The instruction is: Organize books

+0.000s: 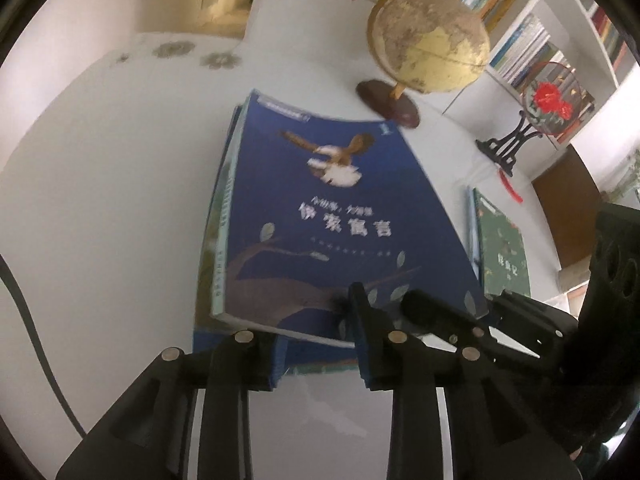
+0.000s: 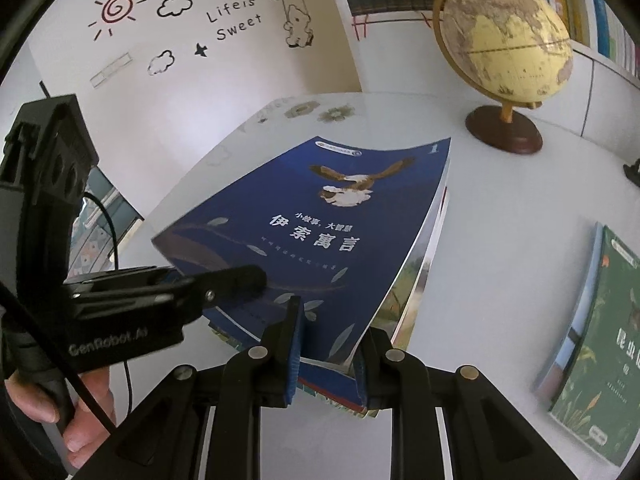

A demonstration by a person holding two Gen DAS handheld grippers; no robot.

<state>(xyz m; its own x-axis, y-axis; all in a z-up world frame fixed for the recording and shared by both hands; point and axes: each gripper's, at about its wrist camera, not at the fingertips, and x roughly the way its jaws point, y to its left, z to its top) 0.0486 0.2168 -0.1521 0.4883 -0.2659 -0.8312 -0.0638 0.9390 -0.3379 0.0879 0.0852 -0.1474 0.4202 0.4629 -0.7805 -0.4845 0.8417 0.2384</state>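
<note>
A blue book with a bird on its cover tops a small stack on the white table. My left gripper straddles the stack's near edge, one finger over the cover and one under. Its jaws stand a little apart and the pads do not seem to press. In the right wrist view its upper finger lies across the cover. My right gripper is shut on the stack's near corner. Its upper finger also shows in the left wrist view. The lower books are mostly hidden.
A green book lies flat to the right of the stack. A globe on a wooden base stands behind. A red-flower fan ornament and bookshelves are at the back right. A hand holds the left gripper.
</note>
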